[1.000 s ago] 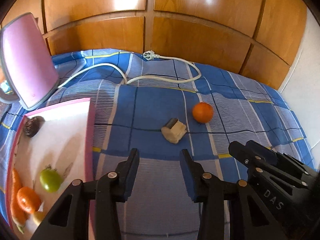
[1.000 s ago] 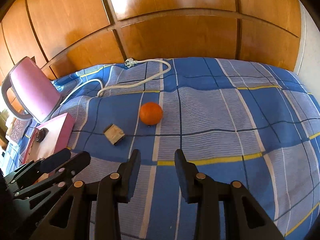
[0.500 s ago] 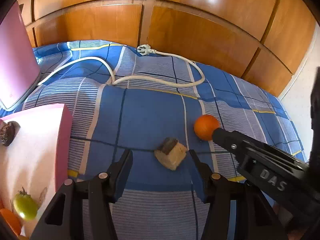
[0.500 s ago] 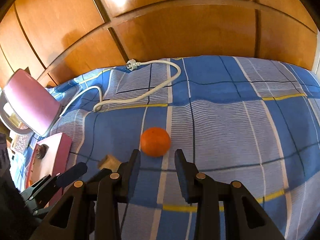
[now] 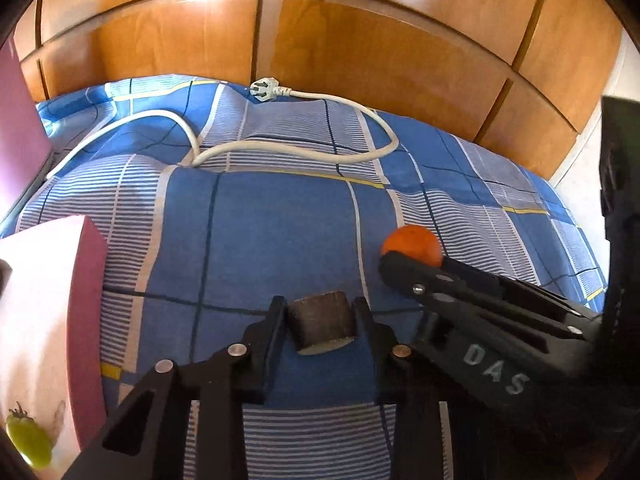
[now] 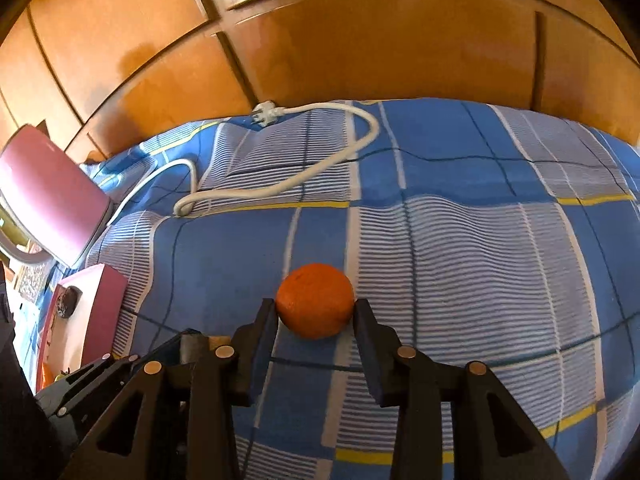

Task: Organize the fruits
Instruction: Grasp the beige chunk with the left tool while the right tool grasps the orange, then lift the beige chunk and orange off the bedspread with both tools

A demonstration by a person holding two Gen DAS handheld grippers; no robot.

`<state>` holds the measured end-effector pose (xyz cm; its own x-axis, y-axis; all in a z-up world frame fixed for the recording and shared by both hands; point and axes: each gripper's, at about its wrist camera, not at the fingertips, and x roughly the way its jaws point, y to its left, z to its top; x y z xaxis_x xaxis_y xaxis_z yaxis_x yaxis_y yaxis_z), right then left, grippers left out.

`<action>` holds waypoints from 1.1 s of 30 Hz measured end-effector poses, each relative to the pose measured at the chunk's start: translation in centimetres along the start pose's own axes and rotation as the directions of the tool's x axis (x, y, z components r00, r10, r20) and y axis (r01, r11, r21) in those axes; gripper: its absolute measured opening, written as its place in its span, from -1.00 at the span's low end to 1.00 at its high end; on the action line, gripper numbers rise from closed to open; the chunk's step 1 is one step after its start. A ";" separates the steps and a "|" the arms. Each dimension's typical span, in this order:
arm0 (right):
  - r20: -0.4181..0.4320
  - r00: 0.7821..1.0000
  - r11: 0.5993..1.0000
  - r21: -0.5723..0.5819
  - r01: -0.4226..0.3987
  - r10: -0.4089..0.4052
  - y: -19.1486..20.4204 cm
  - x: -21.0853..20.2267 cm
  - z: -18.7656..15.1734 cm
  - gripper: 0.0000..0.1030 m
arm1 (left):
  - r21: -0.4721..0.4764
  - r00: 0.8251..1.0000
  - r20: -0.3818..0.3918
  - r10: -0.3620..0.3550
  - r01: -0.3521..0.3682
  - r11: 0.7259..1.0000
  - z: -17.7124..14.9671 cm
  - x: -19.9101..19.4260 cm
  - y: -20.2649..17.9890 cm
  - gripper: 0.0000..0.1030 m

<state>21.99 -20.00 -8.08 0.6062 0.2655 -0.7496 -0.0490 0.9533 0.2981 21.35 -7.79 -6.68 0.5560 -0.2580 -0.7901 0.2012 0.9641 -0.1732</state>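
Observation:
A brown-skinned cut chunk (image 5: 322,320) lies on the blue checked bedcover between the fingertips of my left gripper (image 5: 321,314), which is open around it. An orange (image 6: 315,300) lies between the fingertips of my right gripper (image 6: 314,314), also open around it. The orange also shows in the left wrist view (image 5: 412,242), partly behind the right gripper's finger. A pink box (image 5: 86,280) at the left holds a green tomato (image 5: 28,438).
A white power cord with plug (image 5: 264,90) loops across the far part of the bed. A wooden panelled wall (image 6: 360,48) stands behind. A pink chair back (image 6: 48,192) is at the far left. The pink box (image 6: 106,304) holds a dark round item (image 6: 66,306).
Both grippers have moved forward and down. The left one now straddles the brown chunk; the right one now straddles the orange. Both stay open.

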 end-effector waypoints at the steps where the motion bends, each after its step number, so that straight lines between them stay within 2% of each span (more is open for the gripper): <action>1: 0.002 1.000 1.000 0.015 0.004 -0.004 -0.5 -0.2 -0.2 -0.24 | 0.004 1.000 0.003 0.003 -0.003 1.000 0.0 0.0 -0.1 -0.37; 10: 0.008 0.998 0.997 0.053 0.057 -0.058 -2.4 -1.9 -1.9 -0.24 | 0.003 1.000 -0.011 0.020 -0.020 1.000 -0.9 -1.0 -0.2 -0.37; 21: 0.008 0.993 0.993 0.036 0.115 -0.115 -3.8 -5.2 -5.8 -0.25 | 0.032 0.999 -0.017 0.037 -0.036 0.999 -5.0 -3.9 -2.0 -0.37; 33: 0.031 0.975 0.974 -0.032 0.223 -0.222 -4.8 -8.4 -9.8 -0.26 | 0.062 0.997 0.058 0.059 -0.063 0.996 -9.2 -6.2 -3.3 -0.37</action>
<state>9.32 -25.36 -9.03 0.6259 0.0430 -0.7787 0.0615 0.9926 0.1042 9.80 -8.82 -6.58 0.6129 -0.2035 -0.7635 0.2150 0.9728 -0.0866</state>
